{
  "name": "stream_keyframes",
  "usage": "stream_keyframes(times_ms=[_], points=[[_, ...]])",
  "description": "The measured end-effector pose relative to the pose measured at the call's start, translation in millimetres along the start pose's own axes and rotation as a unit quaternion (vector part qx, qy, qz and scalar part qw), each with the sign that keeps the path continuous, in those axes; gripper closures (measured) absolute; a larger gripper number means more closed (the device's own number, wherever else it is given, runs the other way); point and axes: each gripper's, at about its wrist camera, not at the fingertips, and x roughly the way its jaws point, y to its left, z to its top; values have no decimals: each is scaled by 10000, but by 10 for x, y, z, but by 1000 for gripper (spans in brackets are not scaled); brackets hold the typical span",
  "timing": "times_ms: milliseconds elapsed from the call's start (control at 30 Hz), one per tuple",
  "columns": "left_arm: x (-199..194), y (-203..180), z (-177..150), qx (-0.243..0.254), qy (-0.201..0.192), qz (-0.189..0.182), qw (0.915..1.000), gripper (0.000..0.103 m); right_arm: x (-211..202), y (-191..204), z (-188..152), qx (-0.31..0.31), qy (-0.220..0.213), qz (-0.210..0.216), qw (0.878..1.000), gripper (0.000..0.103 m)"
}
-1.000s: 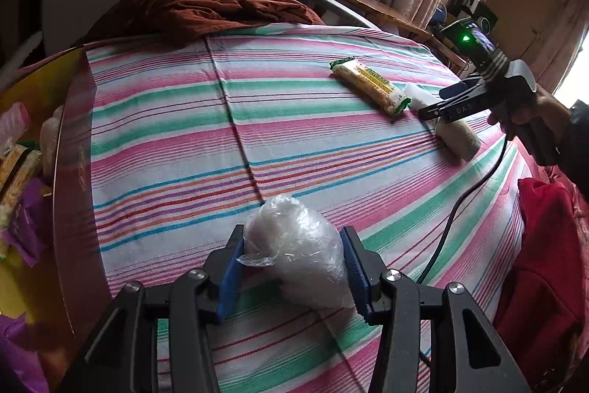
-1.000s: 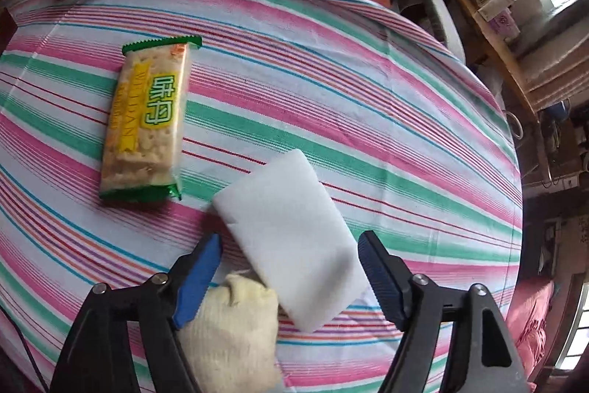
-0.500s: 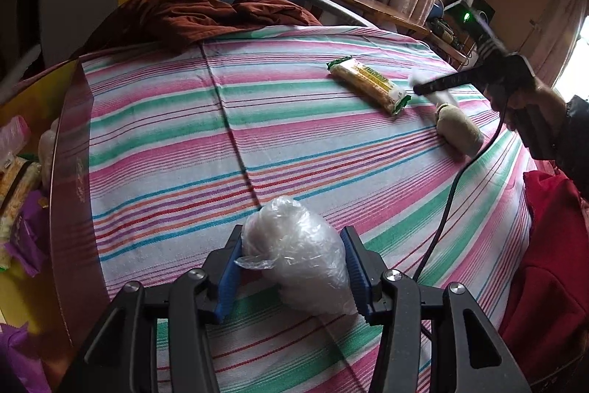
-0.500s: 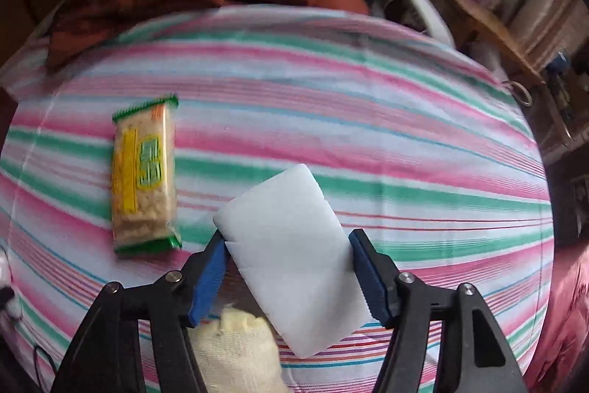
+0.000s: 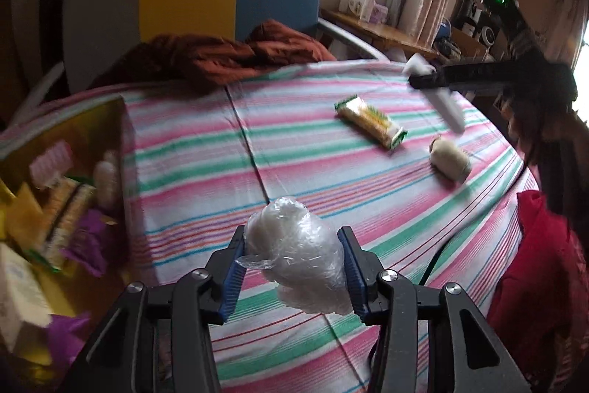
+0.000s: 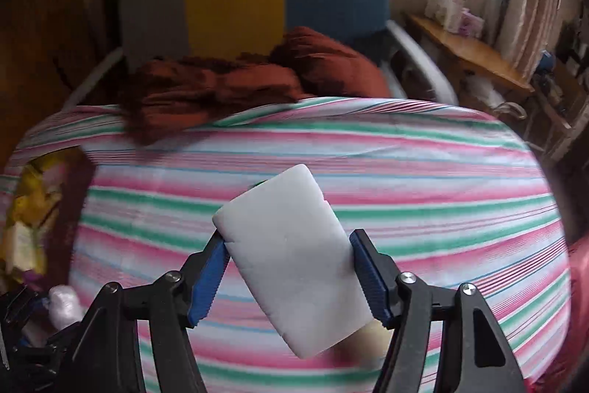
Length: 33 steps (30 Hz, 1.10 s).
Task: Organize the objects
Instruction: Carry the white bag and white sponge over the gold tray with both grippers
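Sponge (image 6: 294,256), white, sits pinched in my right gripper (image 6: 291,277) above the striped sheet (image 6: 405,172), hiding the cracker packet (image 5: 371,122) that only my left view shows; my left gripper (image 5: 292,269) squeezes a plastic bag (image 5: 298,260).

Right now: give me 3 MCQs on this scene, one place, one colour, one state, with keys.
1. Where is the open box of snacks, in the left wrist view?
A. left edge of the bed
B. by the window
C. on the desk

2. The right gripper holds a block coloured:
A. white
B. purple
C. black

3. The left gripper is:
A. wide open, nothing between
B. shut on the plastic bag
C. out of view

Key: 1 A, box sits at left; 2 A, pale foam-like block; 3 B, pads press the bag.
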Motion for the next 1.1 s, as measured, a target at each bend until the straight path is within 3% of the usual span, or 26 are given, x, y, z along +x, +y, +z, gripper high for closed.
stream_keyframes(times_ms=[367,567,1100], points=[[-700,273,8,-120,-616,616,9961,55,-2,963,-504,233,131,966,9950,36],[-899,438,-101,-263,-732,787,9939,55,-33,1343,-735,474,90,1440,9884,36],[-1244,946,-426,-753,-836,1227,9860,55,-84,2033,-857,592,174,2220,9731,35]])
